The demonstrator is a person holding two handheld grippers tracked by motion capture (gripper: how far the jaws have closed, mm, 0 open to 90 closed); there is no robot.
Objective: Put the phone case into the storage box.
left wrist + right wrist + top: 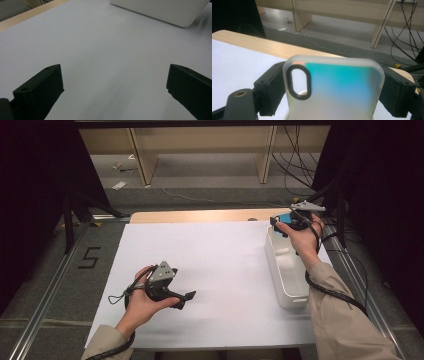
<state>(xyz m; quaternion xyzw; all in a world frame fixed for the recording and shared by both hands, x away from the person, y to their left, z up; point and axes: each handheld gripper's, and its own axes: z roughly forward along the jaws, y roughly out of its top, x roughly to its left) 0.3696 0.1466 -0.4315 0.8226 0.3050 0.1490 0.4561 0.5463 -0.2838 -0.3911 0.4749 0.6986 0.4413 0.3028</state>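
My right gripper [281,223] is held up over the far end of a white bin [274,270], shut on a phone case [284,217]. In the right gripper view the case [342,95] is frosted and translucent with a teal tint and an oval camera cutout. It stands upright between the two black jaws of the right gripper [332,82], which press on its sides. My left gripper [186,299] rests low over the white sheet [215,260] at the front left. In the left gripper view it [115,87] is open, with nothing between the jaws.
The white bin [160,12] stands lengthwise along the sheet's right edge. A strip of wooden tabletop [200,215] shows beyond the sheet. Behind it are wooden shelf legs [142,165] and loose cables [295,165] on the floor. Metal rails [47,290] run beside the table.
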